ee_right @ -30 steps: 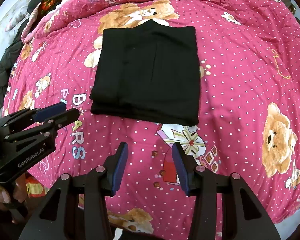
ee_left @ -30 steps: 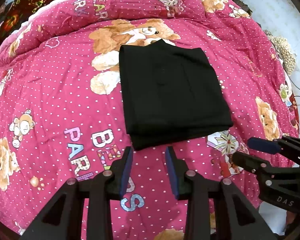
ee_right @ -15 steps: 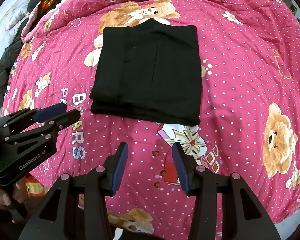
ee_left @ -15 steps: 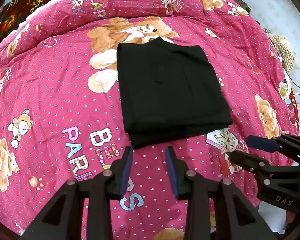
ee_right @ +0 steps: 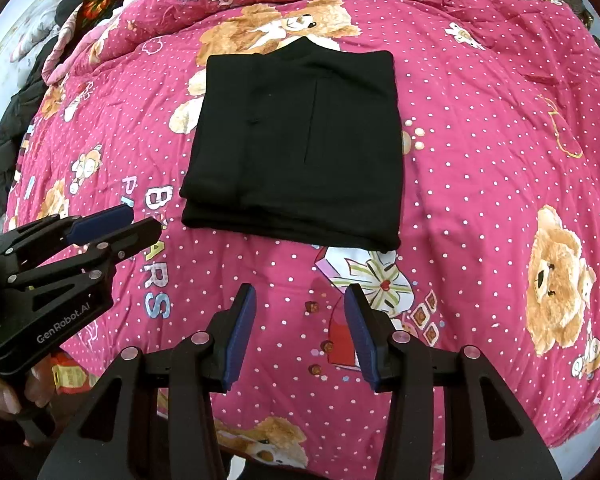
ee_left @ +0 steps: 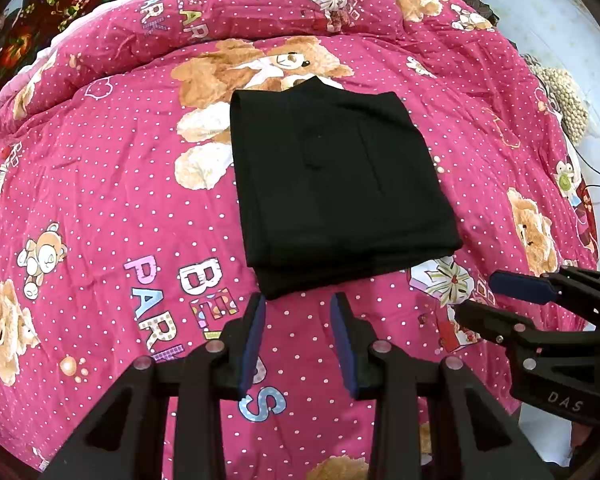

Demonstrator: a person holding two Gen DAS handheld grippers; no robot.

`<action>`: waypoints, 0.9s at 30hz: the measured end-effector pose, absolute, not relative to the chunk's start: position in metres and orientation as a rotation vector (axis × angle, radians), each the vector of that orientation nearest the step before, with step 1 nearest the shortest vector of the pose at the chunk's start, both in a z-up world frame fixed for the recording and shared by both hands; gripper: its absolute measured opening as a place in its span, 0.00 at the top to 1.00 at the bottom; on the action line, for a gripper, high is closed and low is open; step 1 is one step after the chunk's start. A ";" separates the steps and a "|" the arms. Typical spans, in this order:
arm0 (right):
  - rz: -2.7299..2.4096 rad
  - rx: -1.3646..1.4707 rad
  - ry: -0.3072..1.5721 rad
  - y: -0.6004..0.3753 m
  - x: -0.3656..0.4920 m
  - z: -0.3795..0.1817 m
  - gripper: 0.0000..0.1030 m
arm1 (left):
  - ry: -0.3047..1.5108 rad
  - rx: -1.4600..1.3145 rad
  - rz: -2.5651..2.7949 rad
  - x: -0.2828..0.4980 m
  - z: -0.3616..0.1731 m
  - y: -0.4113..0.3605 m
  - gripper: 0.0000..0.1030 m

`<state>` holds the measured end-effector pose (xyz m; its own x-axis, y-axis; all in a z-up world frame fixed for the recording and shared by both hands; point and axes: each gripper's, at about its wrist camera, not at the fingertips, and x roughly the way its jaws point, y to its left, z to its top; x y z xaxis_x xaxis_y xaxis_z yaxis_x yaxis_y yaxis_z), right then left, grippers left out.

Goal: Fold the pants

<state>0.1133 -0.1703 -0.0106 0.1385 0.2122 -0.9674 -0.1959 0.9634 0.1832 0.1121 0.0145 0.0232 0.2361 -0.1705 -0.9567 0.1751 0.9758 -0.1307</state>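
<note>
Already the pants [ee_left: 340,184] lay folded square on the quilt [ee_left: 100,200]; both grippers, left [ee_left: 298,312] and right [ee_right: 300,304], hung empty and part-open just short of them. Best leave it untouched.

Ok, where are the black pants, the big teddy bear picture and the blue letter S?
black pants [ee_right: 296,140]: right wrist view, middle of the folded stack.
big teddy bear picture [ee_right: 556,276]: right wrist view, its face.
blue letter S [ee_left: 262,404]: left wrist view, letter's middle.

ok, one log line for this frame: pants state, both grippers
pants: folded rectangle on quilt | left gripper: open, empty, short of pants | right gripper: open, empty, short of pants
</note>
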 end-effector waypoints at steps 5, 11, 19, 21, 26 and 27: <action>0.295 0.014 1.400 -0.170 0.113 -0.010 0.55 | 1.308 0.004 -0.238 0.111 0.025 0.015 0.65; 0.297 0.011 1.398 -0.170 0.111 -0.008 0.55 | 1.305 0.006 -0.239 0.110 0.026 0.015 0.65; 0.298 0.012 1.398 -0.170 0.110 -0.008 0.55 | 1.299 0.020 -0.238 0.107 0.028 0.013 0.65; 0.297 0.012 1.398 -0.170 0.110 -0.008 0.55 | 1.296 0.018 -0.241 0.107 0.029 0.012 0.65; 0.298 0.010 1.397 -0.170 0.109 -0.008 0.55 | 1.296 0.023 -0.237 0.106 0.029 0.012 0.65; 0.297 0.011 1.396 -0.170 0.109 -0.008 0.55 | 1.295 0.024 -0.237 0.106 0.029 0.011 0.65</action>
<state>0.1089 -0.1701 -0.0079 0.1426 0.2125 -0.9667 -0.1998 0.9628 0.1821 0.1060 0.0115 0.0286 0.2518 -0.1609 -0.9543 0.1873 0.9755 -0.1151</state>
